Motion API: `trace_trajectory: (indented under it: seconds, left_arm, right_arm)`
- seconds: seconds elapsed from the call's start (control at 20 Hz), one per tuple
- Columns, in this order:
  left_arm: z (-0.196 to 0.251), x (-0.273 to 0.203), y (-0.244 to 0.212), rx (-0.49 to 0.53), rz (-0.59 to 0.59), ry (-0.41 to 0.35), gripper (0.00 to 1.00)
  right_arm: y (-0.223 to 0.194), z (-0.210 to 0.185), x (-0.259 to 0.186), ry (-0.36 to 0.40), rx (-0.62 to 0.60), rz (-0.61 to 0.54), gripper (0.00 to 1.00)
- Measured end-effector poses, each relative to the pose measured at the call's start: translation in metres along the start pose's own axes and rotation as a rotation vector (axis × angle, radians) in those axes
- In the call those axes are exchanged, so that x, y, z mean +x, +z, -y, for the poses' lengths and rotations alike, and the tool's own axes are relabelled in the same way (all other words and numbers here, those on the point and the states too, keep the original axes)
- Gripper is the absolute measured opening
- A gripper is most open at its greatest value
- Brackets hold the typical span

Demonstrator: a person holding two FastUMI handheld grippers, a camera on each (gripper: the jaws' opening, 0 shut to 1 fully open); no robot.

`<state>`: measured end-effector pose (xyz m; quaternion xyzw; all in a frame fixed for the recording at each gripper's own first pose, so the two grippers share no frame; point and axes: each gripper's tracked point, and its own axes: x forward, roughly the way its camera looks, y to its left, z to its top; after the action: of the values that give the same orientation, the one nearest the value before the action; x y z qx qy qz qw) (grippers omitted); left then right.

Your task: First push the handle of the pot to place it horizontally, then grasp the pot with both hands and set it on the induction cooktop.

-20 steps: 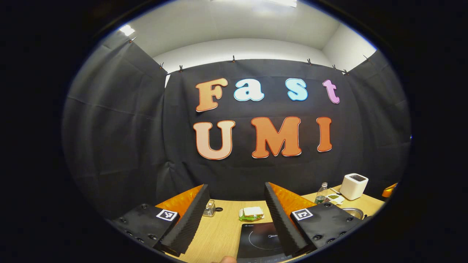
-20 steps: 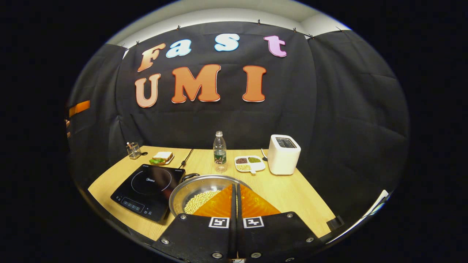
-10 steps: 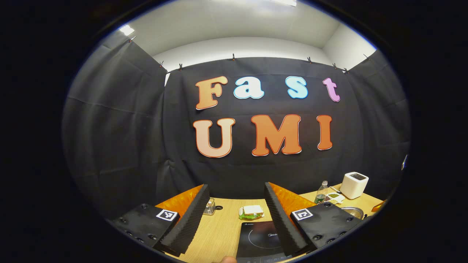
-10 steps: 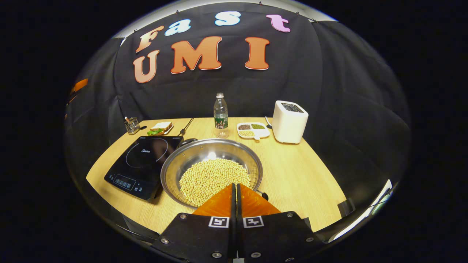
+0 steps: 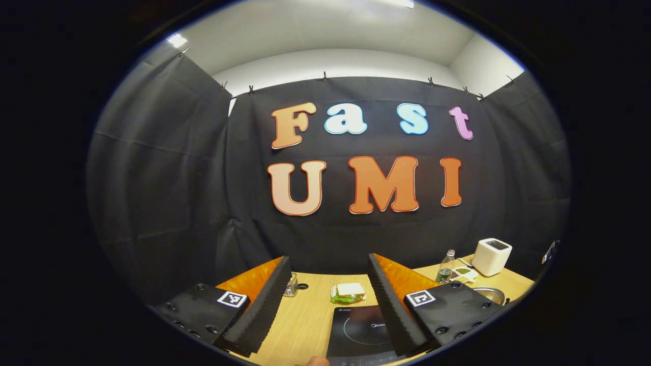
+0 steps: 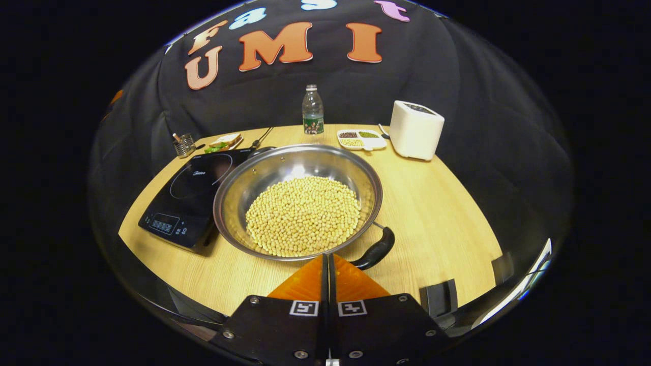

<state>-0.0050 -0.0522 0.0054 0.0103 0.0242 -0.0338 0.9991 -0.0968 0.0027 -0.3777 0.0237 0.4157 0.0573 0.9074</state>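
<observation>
Right gripper view: closed right tool [image 6: 328, 264] above pot [image 6: 297, 201] (handle beside).

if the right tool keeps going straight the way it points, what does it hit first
Most likely the pot: its near rim and black handle lie just past the shut right tool. Depth is unclear, so it might pass above the rim and over the beans.

We see a staged kitchen booth; a wooden table [image 6: 437, 203] carries an induction cooktop [image 6: 188, 190] at nine o'clock, a toaster [image 6: 416, 129] at one, a sandwich [image 6: 225, 142]; black cloth walls [image 6: 483, 101] surround it.
</observation>
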Motion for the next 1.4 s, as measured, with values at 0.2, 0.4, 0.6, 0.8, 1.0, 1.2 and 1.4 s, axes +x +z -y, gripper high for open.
trace_trajectory:
  seconds: [0.2,0.4,0.6,0.8,1.0,1.2,1.4]
  left_arm:
    - [0.003,0.000,-0.002,0.003,-0.006,-0.004,0.98]
    - [0.004,0.002,-0.005,0.002,-0.017,-0.005,0.98]
    - [0.007,0.005,-0.008,-0.001,-0.020,-0.008,0.99]
    - [0.004,0.008,-0.008,0.002,-0.025,-0.001,0.99]
    - [0.006,0.009,-0.010,0.004,-0.029,-0.002,0.98]
    - [0.005,0.011,-0.010,0.007,-0.031,-0.001,0.99]
    - [0.006,0.009,-0.008,0.008,-0.029,0.004,0.99]
  right_arm:
    - [-0.017,-0.002,0.013,0.010,0.011,-0.056,0.00]
    - [-0.022,-0.003,0.022,0.008,0.024,-0.072,0.00]
    - [-0.019,-0.003,0.028,0.010,0.042,-0.068,0.00]
    - [-0.019,0.005,0.032,0.002,0.092,-0.073,0.00]
    - [-0.017,0.016,0.034,-0.011,0.150,-0.070,0.00]
    - [-0.010,0.029,0.034,-0.035,0.201,-0.056,0.00]
    - [-0.002,0.041,0.038,-0.060,0.231,-0.041,0.00]
